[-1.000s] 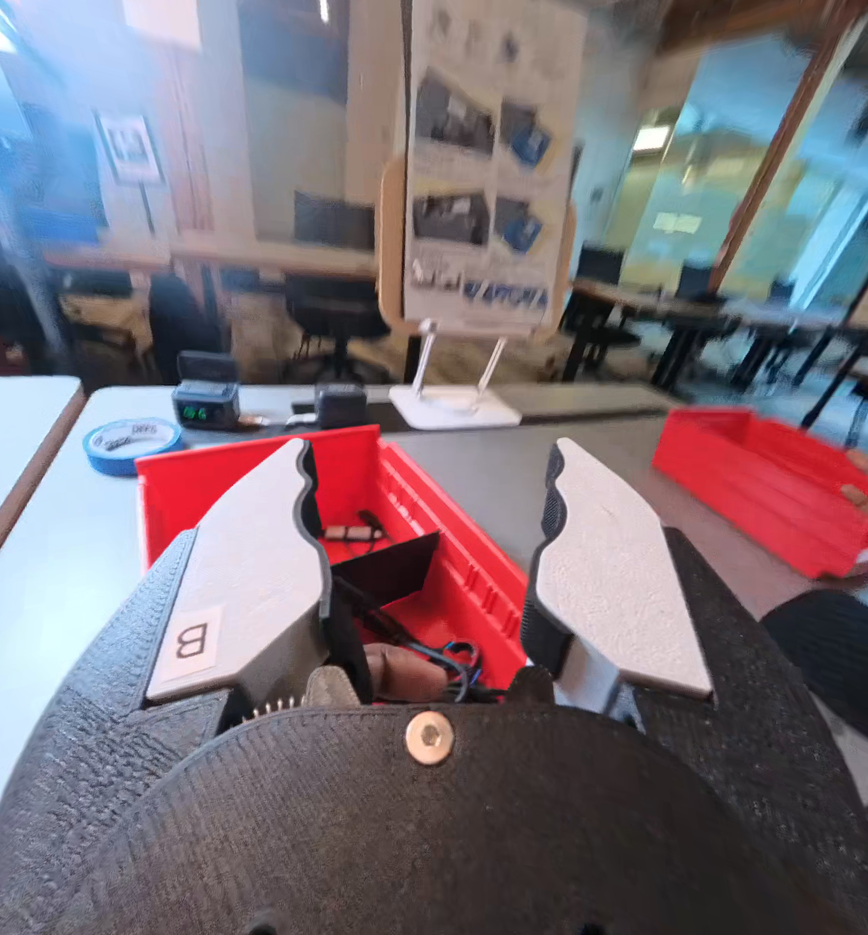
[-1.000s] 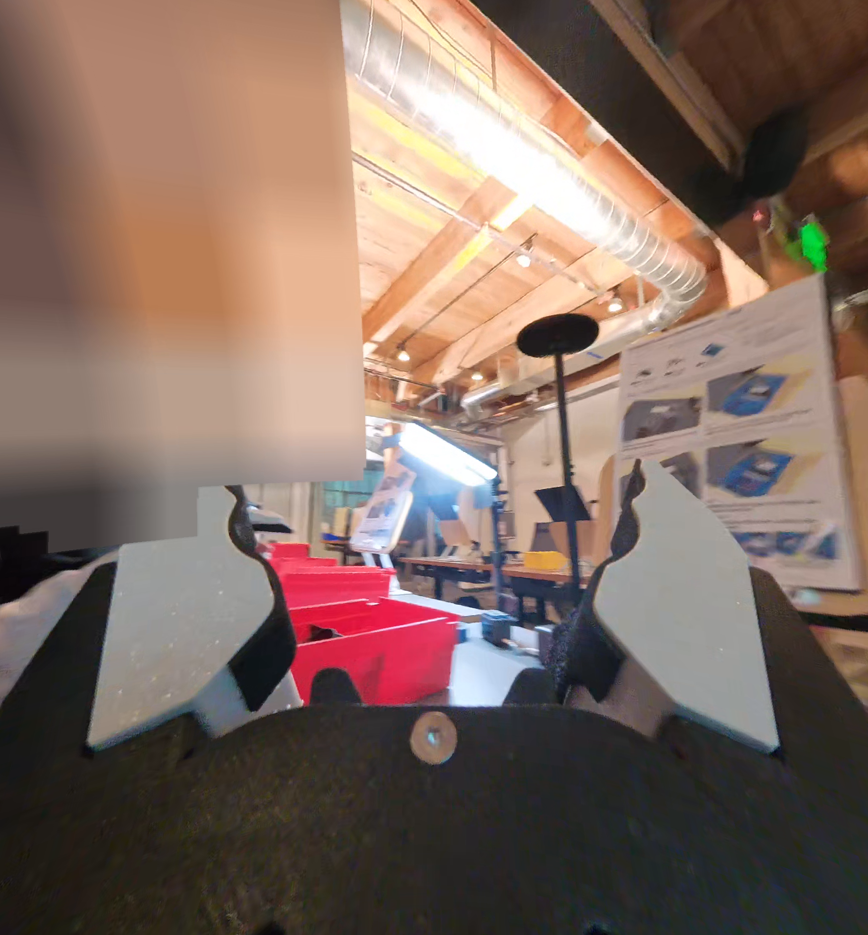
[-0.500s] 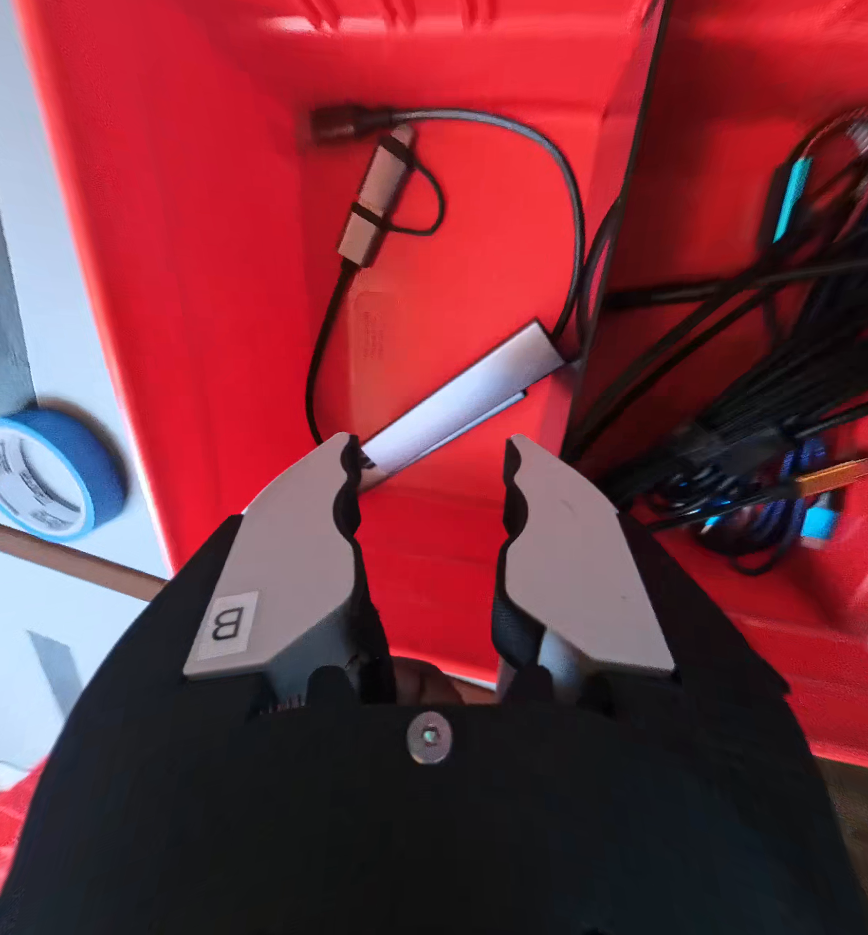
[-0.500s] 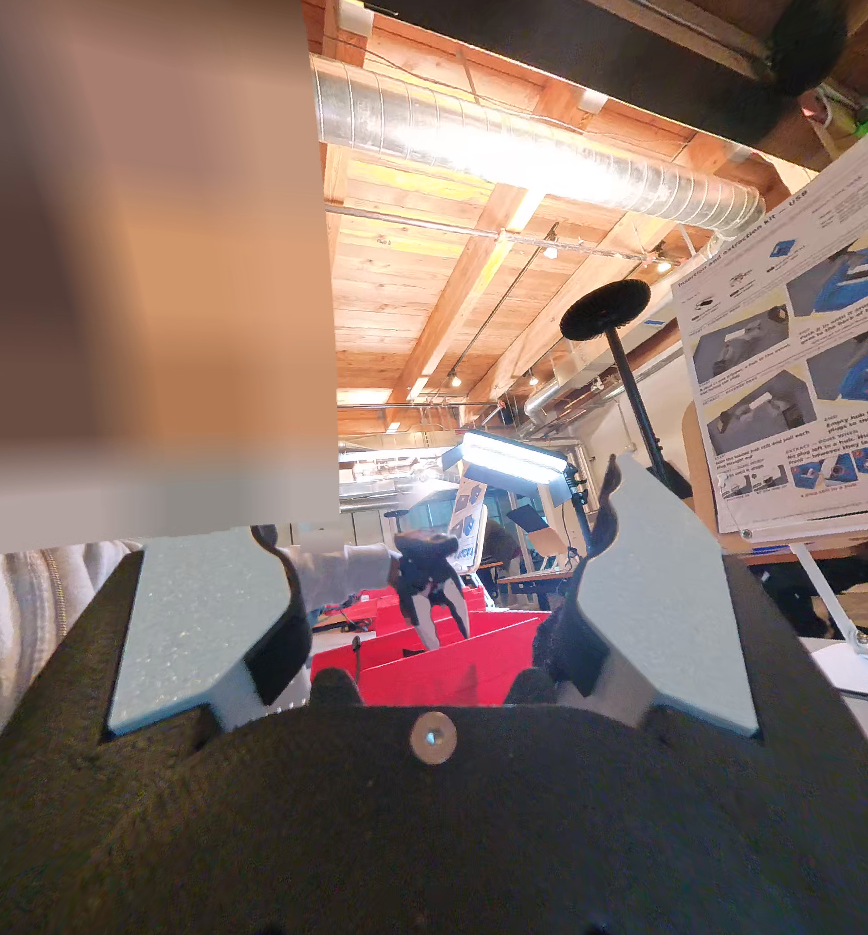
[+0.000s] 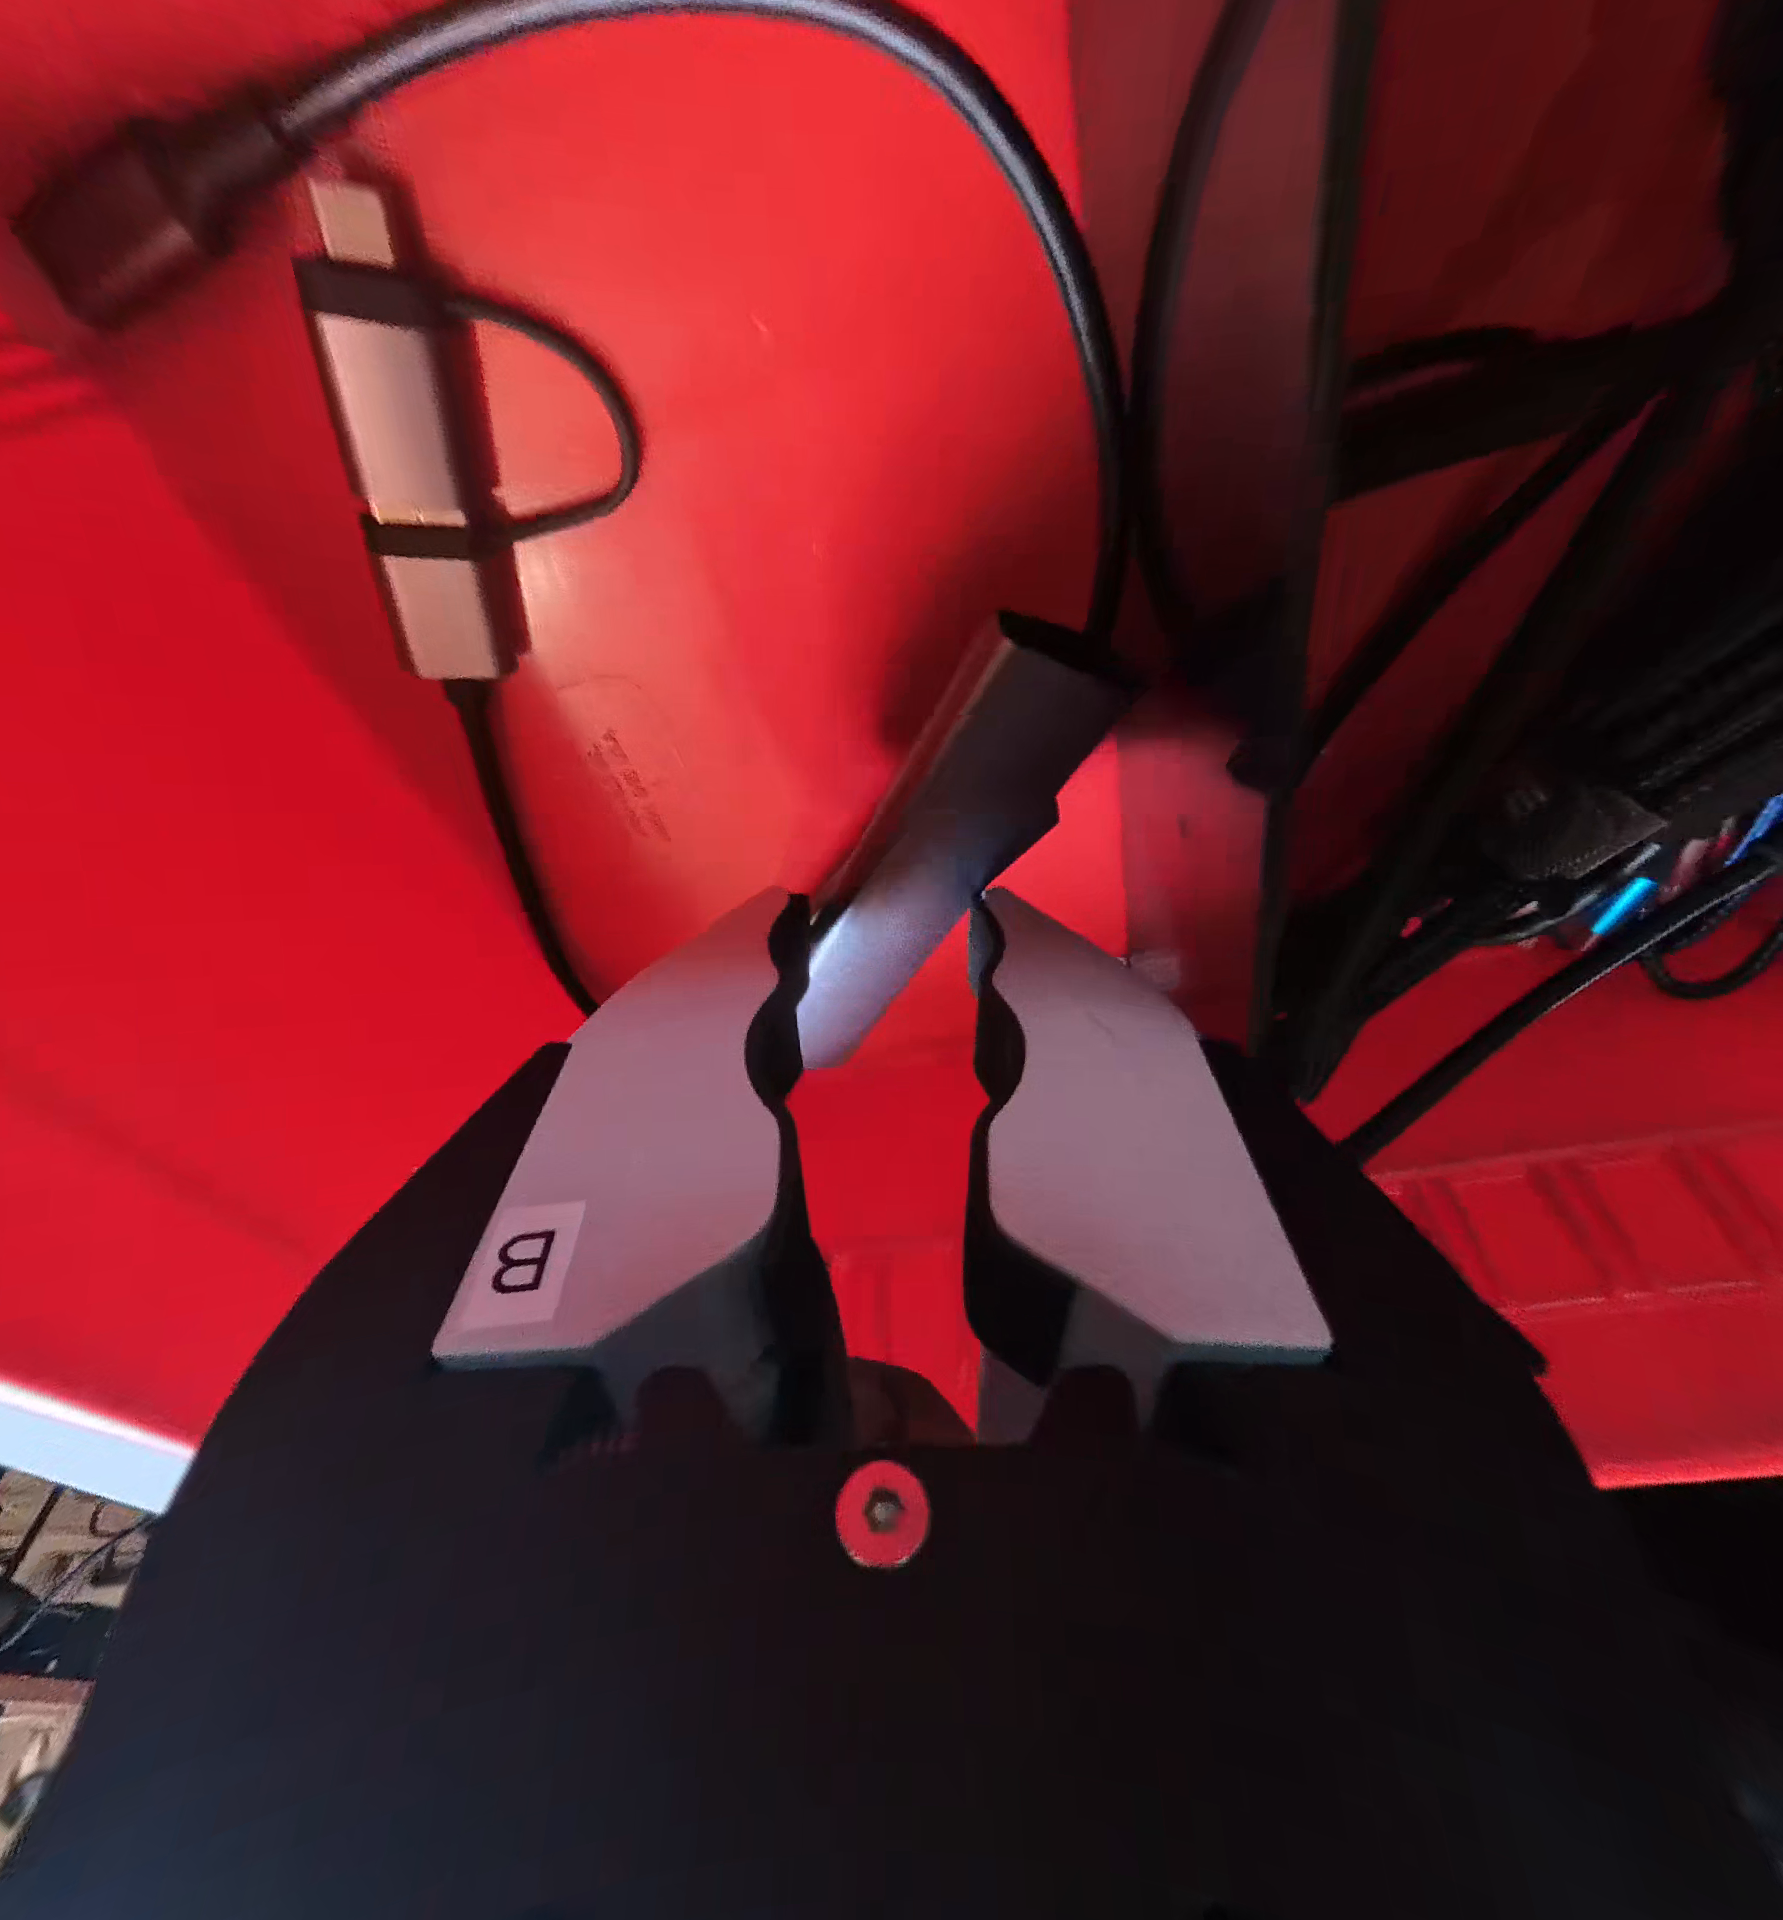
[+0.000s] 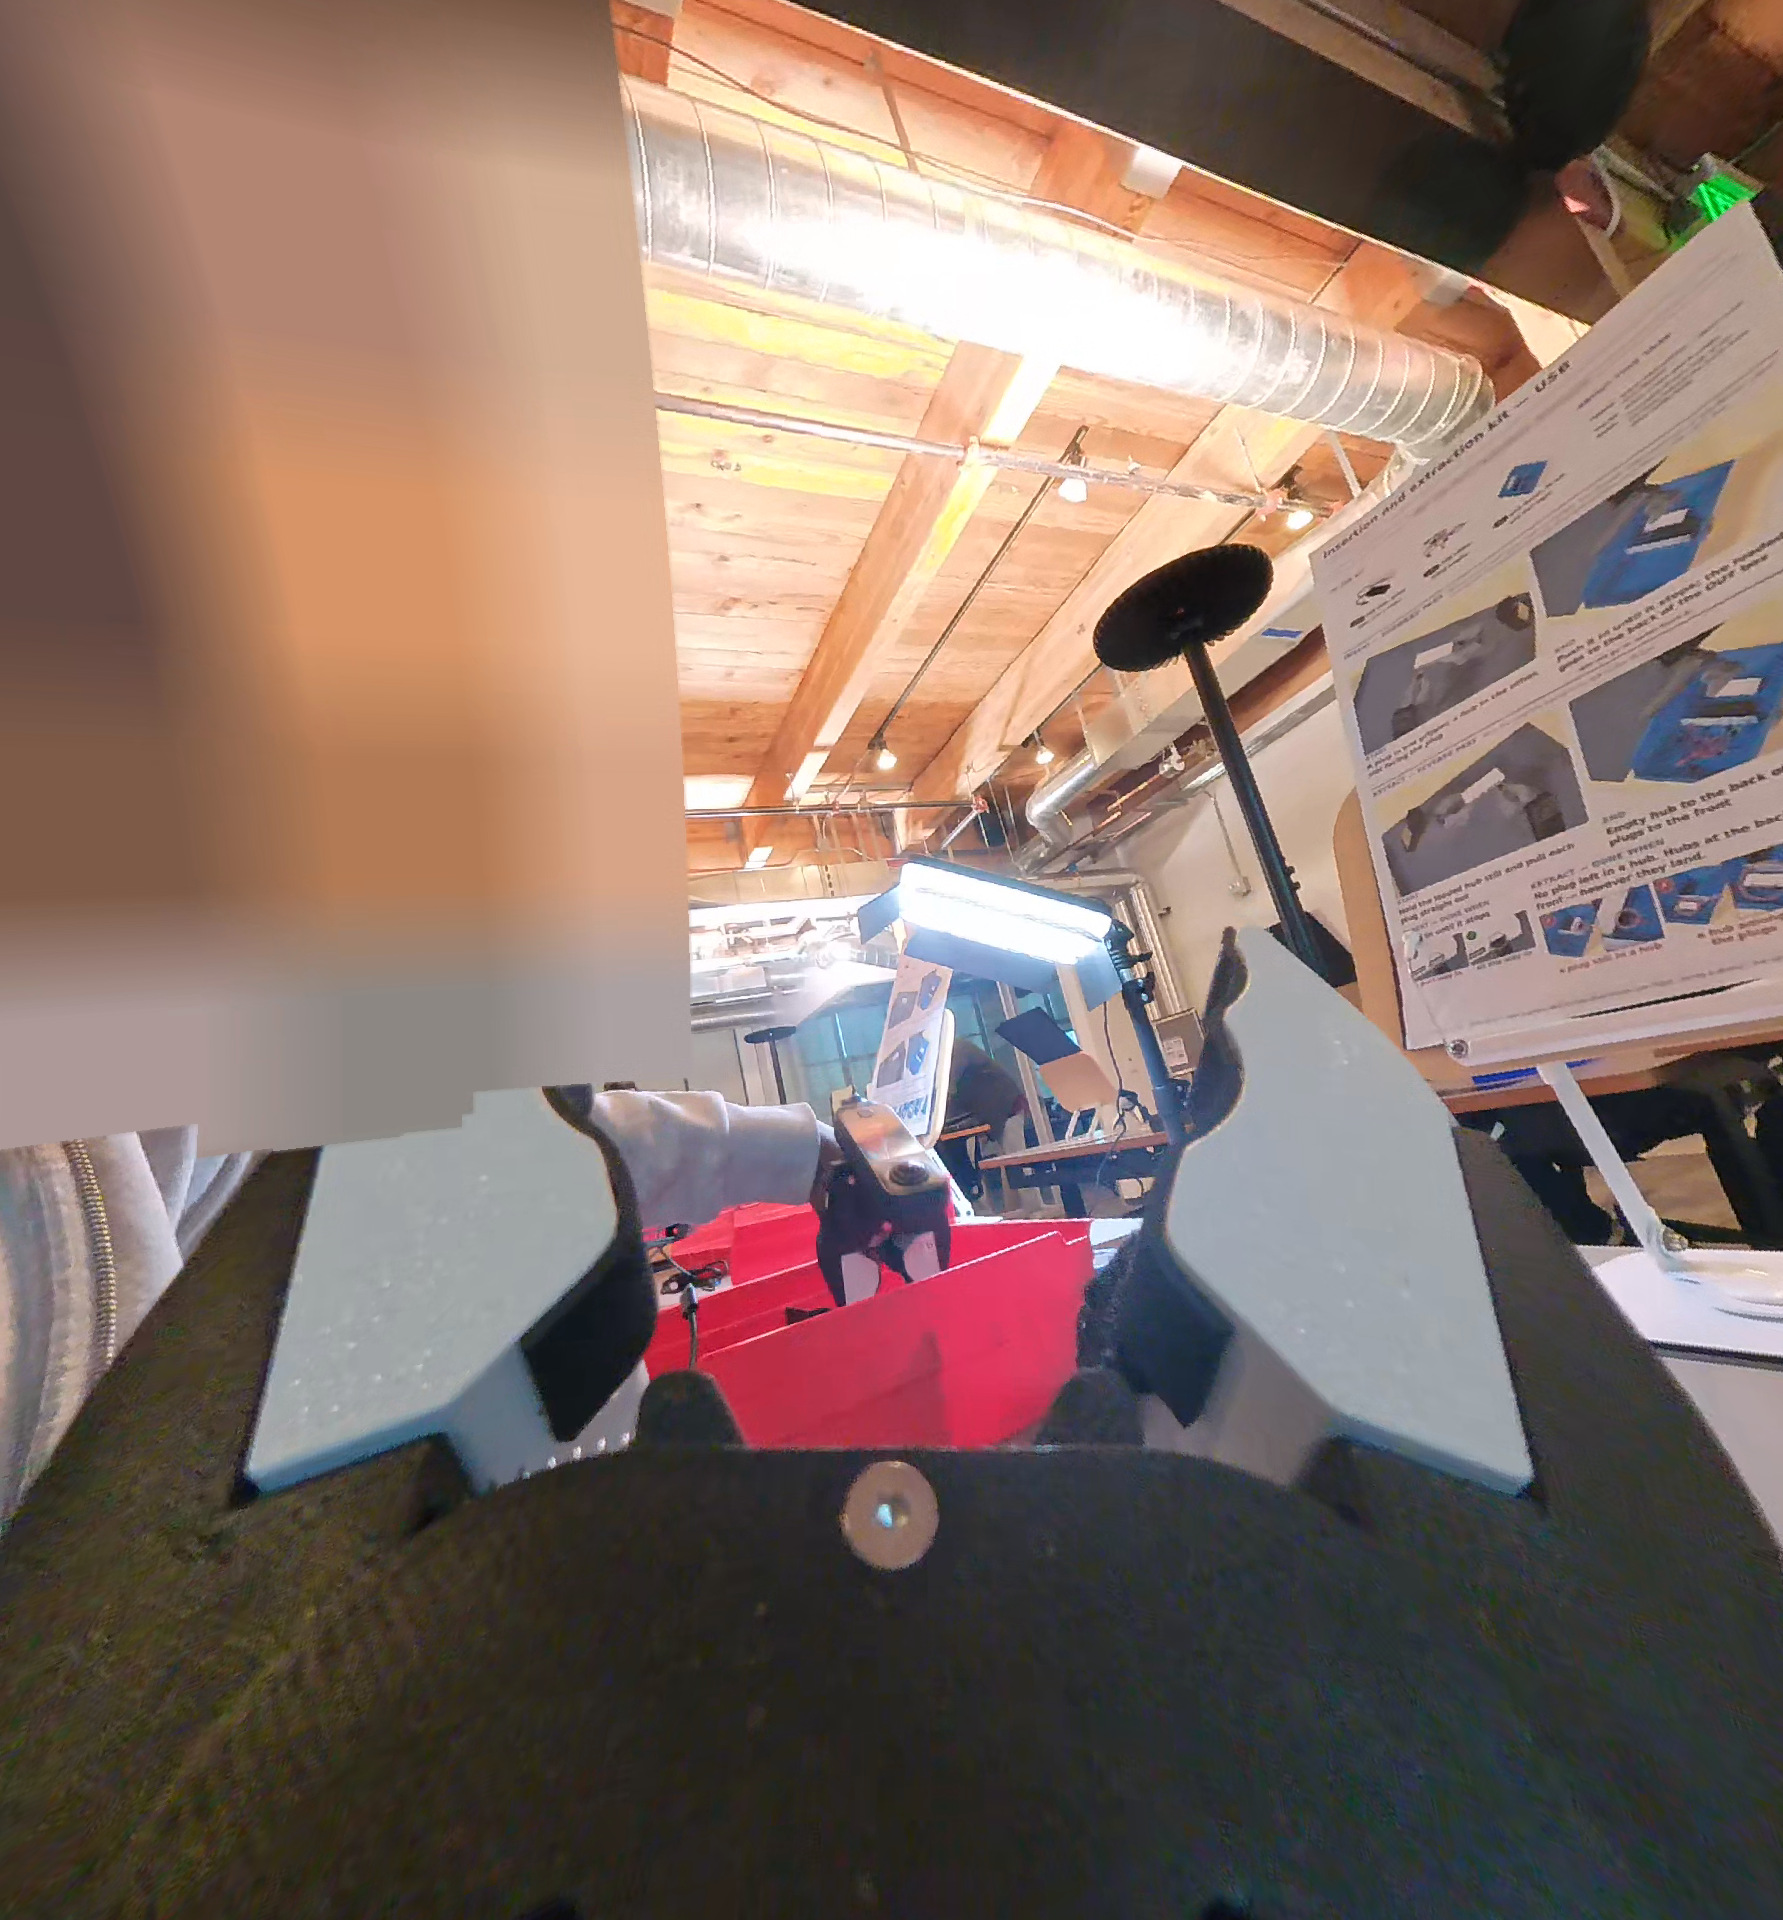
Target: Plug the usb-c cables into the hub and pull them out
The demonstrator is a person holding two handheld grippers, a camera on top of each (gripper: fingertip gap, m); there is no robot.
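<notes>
The hub [image 5: 954, 821], a slim silver-grey bar, lies slanted on the floor of a red bin [image 5: 191, 831], its far end close to the black divider [image 5: 1282, 582] that separates this compartment from the next. The bin is the largest thing in the left wrist view, and its second compartment, to the right, holds a dense tangle of black and blue cables [image 5: 1593, 644]. The left gripper [image 5: 882, 935] reaches down into the bin with its jaws partly spread, the near end of the hub lying between the fingertips; whether either pad touches the hub cannot be told. A dark braided cable [image 5: 1032, 208] runs from the hub's far end in an arc to a dark plug at the upper left. Beside that plug lies a small silver adapter [image 5: 404, 447] with a thin black loop and a thin black lead. The right gripper [image 6: 918, 1122] points up and away toward the wooden ceiling [image 6: 866, 540], jaws spread wide and holding nothing. In its view the left gripper [image 6: 882, 1262] shows over the bin [image 6: 928, 1361], beside a poster [image 6: 1614, 665] on a stand.
</notes>
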